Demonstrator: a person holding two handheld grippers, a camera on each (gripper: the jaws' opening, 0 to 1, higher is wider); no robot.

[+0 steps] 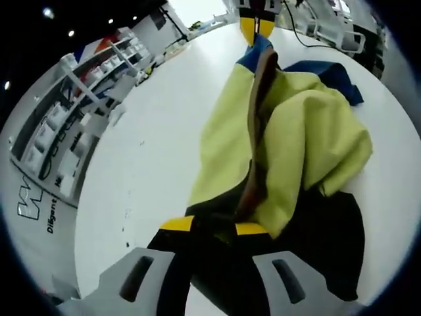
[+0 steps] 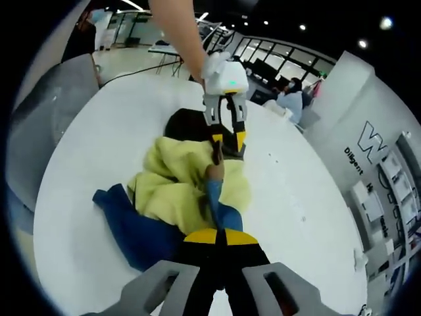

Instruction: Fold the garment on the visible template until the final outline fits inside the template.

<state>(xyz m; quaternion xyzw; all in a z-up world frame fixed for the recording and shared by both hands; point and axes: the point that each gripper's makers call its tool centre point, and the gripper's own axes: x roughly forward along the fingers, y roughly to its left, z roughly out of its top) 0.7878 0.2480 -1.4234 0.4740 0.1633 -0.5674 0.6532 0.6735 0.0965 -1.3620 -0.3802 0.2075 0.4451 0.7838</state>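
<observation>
Both my tongs are pinching the garment [image 1: 289, 145] at opposite ends, stretching a yellow-green, blue and black bundle between them over the white tabletop [image 1: 151, 164]. In the left gripper view my left tongs [image 1: 214, 227] are pressed together on the black part of the cloth, their yellow tips buried in the fold, while the right tongs [image 1: 255, 29] hold the blue end far across the tabletop. In the right gripper view the right tongs [image 2: 217, 237] clamp blue and black fabric, and the left tongs [image 2: 229, 139] grip the far end near the dark patch. To do this step well, I judge that I should keep the two grips level and the ridge between them taut, then lay the cloth flat without letting the loose blue flap, which lies on the tabletop beside the ridge, get trapped underneath. The template itself I cannot make out, possibly because the bunched cloth lies over it; the garment sits near the middle of the tabletop, away from its edges.
</observation>
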